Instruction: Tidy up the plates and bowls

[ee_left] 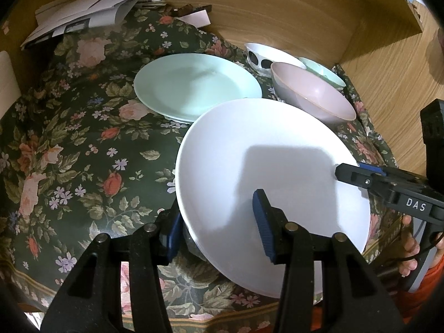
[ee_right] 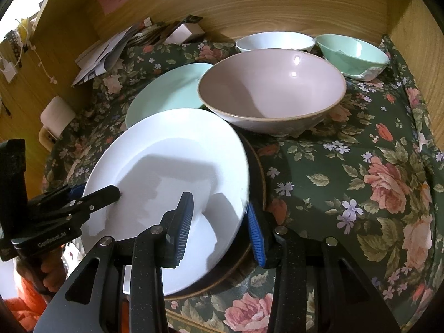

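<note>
A white plate [ee_left: 277,144] [ee_right: 172,144] hangs tilted over a dark plate with a brown rim [ee_right: 259,172] on the floral cloth. My left gripper [ee_left: 216,211] [ee_right: 94,191] is shut on its near-left rim, one pad on top and one beneath. On the opposite rim my right gripper [ee_right: 219,205] [ee_left: 349,170] is shut the same way. Behind lie a mint plate [ee_left: 194,86] [ee_right: 169,88] and a large pink bowl [ee_left: 313,94] [ee_right: 272,88]. Farther back stand a white bowl with black spots [ee_left: 260,55] [ee_right: 274,41] and a mint bowl [ee_left: 324,73] [ee_right: 352,50].
The floral cloth [ee_left: 83,138] covers a surface enclosed by wooden walls [ee_left: 277,14] at the back and sides. Loose papers [ee_left: 83,14] pile up in the back left corner. A white roll [ee_right: 57,116] sits at the left edge. A hand [ee_left: 408,249] holds the right gripper.
</note>
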{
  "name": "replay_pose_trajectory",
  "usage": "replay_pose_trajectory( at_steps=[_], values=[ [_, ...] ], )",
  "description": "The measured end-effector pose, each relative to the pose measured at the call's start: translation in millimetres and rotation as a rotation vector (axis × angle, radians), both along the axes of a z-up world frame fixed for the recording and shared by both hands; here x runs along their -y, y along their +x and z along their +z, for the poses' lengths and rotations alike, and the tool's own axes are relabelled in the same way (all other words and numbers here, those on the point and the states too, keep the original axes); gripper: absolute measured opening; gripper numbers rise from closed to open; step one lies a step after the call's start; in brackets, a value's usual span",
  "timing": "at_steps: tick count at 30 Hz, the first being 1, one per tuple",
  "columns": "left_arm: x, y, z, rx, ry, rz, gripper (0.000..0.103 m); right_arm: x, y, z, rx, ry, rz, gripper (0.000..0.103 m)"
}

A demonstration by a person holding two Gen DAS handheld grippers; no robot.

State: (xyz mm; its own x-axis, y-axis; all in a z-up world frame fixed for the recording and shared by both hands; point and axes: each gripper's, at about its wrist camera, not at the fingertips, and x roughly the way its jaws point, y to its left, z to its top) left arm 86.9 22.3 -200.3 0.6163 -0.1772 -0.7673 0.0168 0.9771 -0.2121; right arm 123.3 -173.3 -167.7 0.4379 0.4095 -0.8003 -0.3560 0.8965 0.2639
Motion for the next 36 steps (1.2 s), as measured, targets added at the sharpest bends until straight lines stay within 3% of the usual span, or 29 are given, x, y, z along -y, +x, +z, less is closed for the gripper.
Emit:
replay_pose_trajectory(
  at_steps=[8, 13, 16, 22, 30, 36],
  values=[
    [2.9, -1.5, 1.3, 0.004, 0.047, -0.011, 0.047, 8.5, -3.8, 5.0, -0.005, 0.023, -0.015, 0.034],
    [3.9, -7.1, 15.4, 0.063, 0.066, -0.018, 0.053, 12.8, -4.7, 10.6, 0.043, -0.031, -0.059, 0.035],
    [4.9, -8.6, 22.2, 0.088, 0.076, -0.020, 0.055, 20.3, -2.0, 14.3, 0.026, 0.019, -0.058, 0.035],
    [0.5, -4.6, 29.2, 0.104, 0.081, -0.007, 0.056, 14.4, 0.8, 28.3, 0.062, 0.014, -0.042, 0.035],
    [-29.2, 7.8, 43.0, 0.131, 0.101, 0.082, 0.064, -15.0, 20.7, 60.9, 0.163, -0.008, 0.048, 0.051],
    [-54.4, 26.3, 53.2, 0.140, 0.117, 0.148, 0.070, -40.9, 55.3, 73.8, 0.189, -0.025, 0.099, 0.053]
  ],
)
